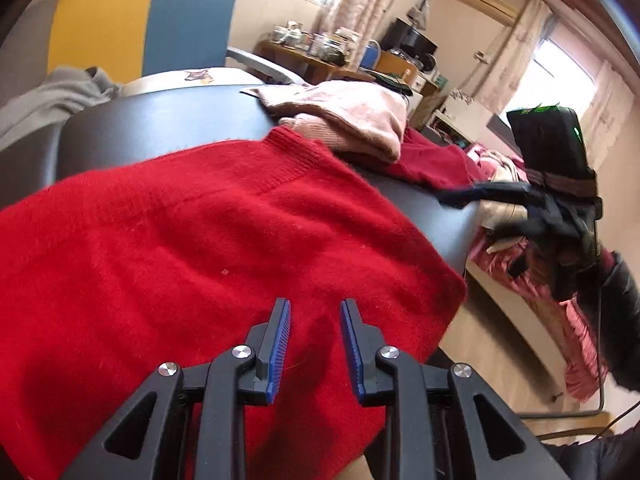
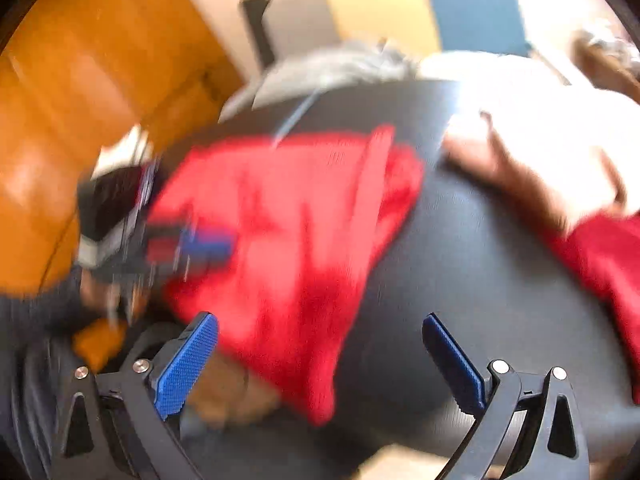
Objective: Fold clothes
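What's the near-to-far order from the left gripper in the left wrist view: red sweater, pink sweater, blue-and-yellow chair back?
Measured from the left gripper:
1. Red sweater, spread on the dark table directly under and ahead of the gripper.
2. Pink sweater, folded, farther along the table to the right.
3. Blue-and-yellow chair back, beyond the table's far edge, upper left.

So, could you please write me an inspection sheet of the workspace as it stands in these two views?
Surface: dark table, partly covered.
Job's things: red sweater spread flat, one edge hanging over the near side; pink knit garment bunched on the far part; darker red garment beside it.
Clutter: grey cloth at the far edge.
Grippers: left gripper open over the red sweater, empty; right gripper wide open, empty.
Cables: thin dark cable hanging at the right.
Surroundings: yellow-and-blue chair, cluttered shelf, curtained windows.
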The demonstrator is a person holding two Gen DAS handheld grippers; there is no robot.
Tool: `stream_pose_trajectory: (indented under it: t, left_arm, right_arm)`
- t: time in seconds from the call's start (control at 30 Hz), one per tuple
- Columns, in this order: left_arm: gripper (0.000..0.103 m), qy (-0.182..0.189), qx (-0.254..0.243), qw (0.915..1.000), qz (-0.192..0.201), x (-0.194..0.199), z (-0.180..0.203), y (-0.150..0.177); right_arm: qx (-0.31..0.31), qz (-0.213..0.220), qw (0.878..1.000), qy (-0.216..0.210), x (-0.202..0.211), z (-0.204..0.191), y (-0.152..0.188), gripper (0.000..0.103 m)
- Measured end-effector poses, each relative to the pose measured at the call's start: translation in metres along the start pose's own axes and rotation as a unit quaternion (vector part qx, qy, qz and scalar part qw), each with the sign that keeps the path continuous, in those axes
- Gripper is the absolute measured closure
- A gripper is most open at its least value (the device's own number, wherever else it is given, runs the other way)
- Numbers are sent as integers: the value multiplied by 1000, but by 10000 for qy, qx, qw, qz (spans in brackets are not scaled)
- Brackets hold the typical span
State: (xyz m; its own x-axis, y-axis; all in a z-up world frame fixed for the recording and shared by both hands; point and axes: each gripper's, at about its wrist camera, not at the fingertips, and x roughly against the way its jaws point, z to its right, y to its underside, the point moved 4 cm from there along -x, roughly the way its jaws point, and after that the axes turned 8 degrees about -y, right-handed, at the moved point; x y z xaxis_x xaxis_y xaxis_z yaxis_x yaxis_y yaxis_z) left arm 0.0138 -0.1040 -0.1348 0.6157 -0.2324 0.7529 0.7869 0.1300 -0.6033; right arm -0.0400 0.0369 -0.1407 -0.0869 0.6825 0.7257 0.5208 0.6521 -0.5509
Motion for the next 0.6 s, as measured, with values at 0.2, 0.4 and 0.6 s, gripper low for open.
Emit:
stream_pose_trajectory:
  t: [0.2, 0.4, 0.6]
  left_arm:
    - [77, -162, 505, 9985, 115, 11, -26, 12]
    - [77, -7, 782, 9968, 190, 10, -35, 18]
    - [74, -375, 717, 9955, 500, 23, -31, 15]
  right_arm:
    - [-237, 1062, 9903, 870, 0, 22, -49, 44]
    - [-128, 653, 9794, 1907, -29, 50, -64, 55]
    - [266, 575, 9644, 2569, -21, 45, -60, 91]
